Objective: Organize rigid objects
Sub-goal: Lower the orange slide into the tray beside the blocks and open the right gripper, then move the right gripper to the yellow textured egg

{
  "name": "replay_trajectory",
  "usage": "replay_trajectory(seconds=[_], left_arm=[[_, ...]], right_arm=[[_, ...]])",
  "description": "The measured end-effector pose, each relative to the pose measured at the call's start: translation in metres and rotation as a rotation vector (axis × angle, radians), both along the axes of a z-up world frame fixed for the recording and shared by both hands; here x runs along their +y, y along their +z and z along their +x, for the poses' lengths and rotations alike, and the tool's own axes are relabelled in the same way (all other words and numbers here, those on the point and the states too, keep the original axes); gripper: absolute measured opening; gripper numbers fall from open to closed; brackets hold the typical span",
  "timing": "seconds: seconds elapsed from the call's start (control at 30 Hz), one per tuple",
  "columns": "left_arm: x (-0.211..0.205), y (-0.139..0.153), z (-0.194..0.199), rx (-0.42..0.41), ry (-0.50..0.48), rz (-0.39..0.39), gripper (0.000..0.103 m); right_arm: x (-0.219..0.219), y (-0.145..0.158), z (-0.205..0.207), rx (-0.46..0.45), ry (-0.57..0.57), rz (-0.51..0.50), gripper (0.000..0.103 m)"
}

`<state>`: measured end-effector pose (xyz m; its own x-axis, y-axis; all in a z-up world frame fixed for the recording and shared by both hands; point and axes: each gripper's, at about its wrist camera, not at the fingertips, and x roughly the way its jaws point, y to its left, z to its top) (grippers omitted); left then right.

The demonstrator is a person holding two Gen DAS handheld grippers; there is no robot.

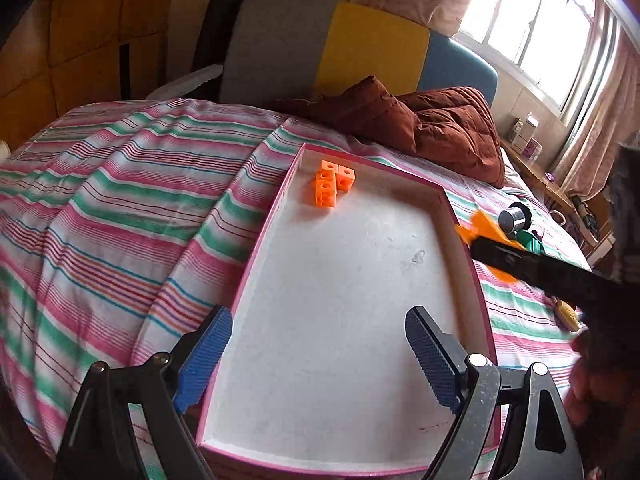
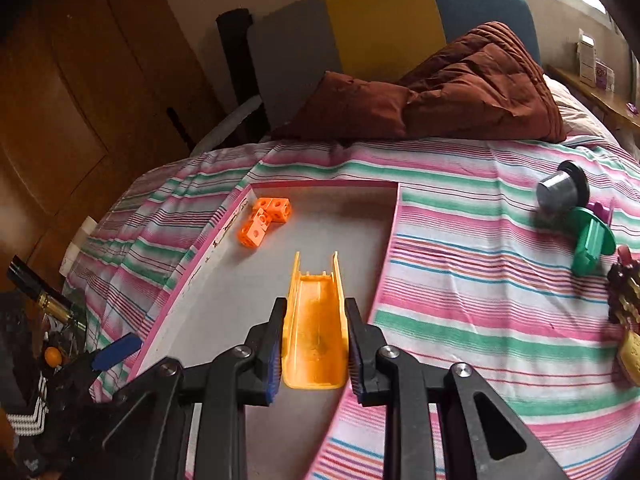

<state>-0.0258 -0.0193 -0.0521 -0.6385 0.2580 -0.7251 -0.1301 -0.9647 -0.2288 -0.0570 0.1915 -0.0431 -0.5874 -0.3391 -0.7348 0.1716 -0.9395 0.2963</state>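
A pink-rimmed white tray (image 1: 460,240) (image 2: 224,224) lies on the striped bedspread. An L-shaped cluster of orange cubes (image 1: 330,186) (image 2: 264,224) sits in its far left corner. My right gripper (image 2: 314,340) is shut on a yellow-orange channel-shaped plastic piece (image 2: 316,320) and holds it above the tray's right part; the same piece shows blurred in the left wrist view (image 1: 480,232). My left gripper (image 1: 320,356) is open and empty over the tray's near end.
On the bedspread right of the tray lie a grey metal cylinder (image 2: 558,192) (image 1: 514,218), a green plastic piece (image 2: 590,246), a purple piece (image 2: 600,210) and a yellow toy (image 2: 630,354) (image 1: 568,314). A brown quilt (image 2: 460,92) lies at the head of the bed.
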Motion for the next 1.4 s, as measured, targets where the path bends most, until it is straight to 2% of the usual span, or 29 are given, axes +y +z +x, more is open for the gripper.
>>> replay_trajectory(seconds=[0.23, 0.5, 0.63, 0.77, 0.83, 1.0, 1.27, 1.4], left_arm=[[-0.009, 0.005, 0.011, 0.021, -0.003, 0.016, 0.089], [-0.032, 0.006, 0.008, 0.018, 0.077, 0.044, 0.09], [-0.042, 0.002, 0.007, -0.002, 0.103, 0.063, 0.09], [-0.048, 0.0, 0.007, -0.014, 0.116, 0.078, 0.09], [-0.049, 0.001, 0.007, -0.015, 0.12, 0.08, 0.09], [-0.049, 0.0, 0.008, -0.012, 0.129, 0.087, 0.09], [-0.043, 0.001, 0.01, -0.028, 0.11, 0.11, 0.09], [-0.035, 0.003, 0.014, -0.021, 0.084, 0.109, 0.091]], right_arm=[[-0.022, -0.018, -0.048, -0.074, -0.014, 0.005, 0.026], [-0.043, -0.029, -0.101, -0.109, -0.047, 0.058, 0.026], [-0.047, -0.034, -0.119, -0.119, -0.095, 0.053, 0.026], [-0.046, -0.041, -0.129, -0.154, -0.126, -0.018, 0.031], [-0.044, -0.04, -0.127, -0.171, -0.128, -0.046, 0.032], [-0.033, -0.021, -0.102, -0.105, -0.095, -0.097, 0.032], [-0.019, 0.008, -0.052, -0.013, -0.028, -0.011, 0.032], [-0.004, 0.015, -0.024, 0.016, -0.038, 0.031, 0.033]])
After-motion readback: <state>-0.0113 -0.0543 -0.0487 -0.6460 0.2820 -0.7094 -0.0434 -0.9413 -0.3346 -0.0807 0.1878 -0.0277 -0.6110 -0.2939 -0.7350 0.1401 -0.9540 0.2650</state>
